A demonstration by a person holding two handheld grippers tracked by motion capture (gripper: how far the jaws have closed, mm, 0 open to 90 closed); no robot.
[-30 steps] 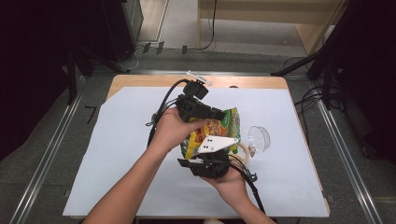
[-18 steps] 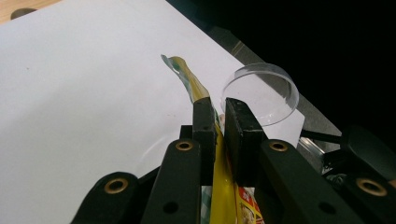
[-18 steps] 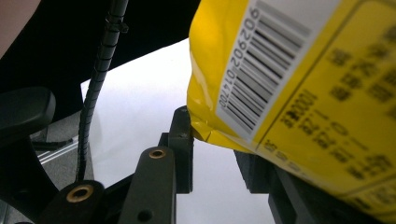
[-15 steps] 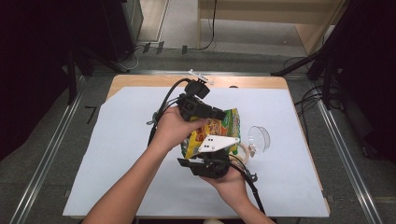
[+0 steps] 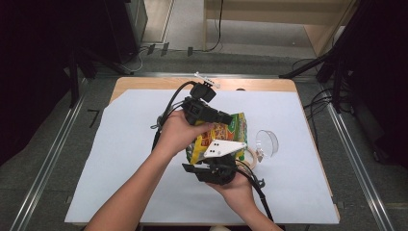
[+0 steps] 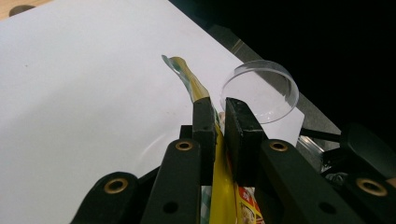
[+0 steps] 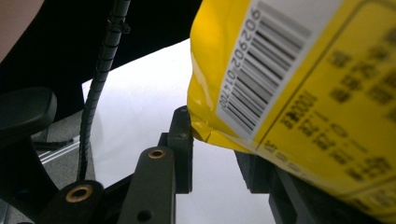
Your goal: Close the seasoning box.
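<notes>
Left gripper (image 6: 217, 122) on snack bag (image 6: 223, 196), clear lid (image 6: 259, 91) beside.

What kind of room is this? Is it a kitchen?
Probably not a kitchen. It looks like a lab or workshop for recording: a table covered in white paper, cables on the grey floor, and metal rails beside the table.
</notes>
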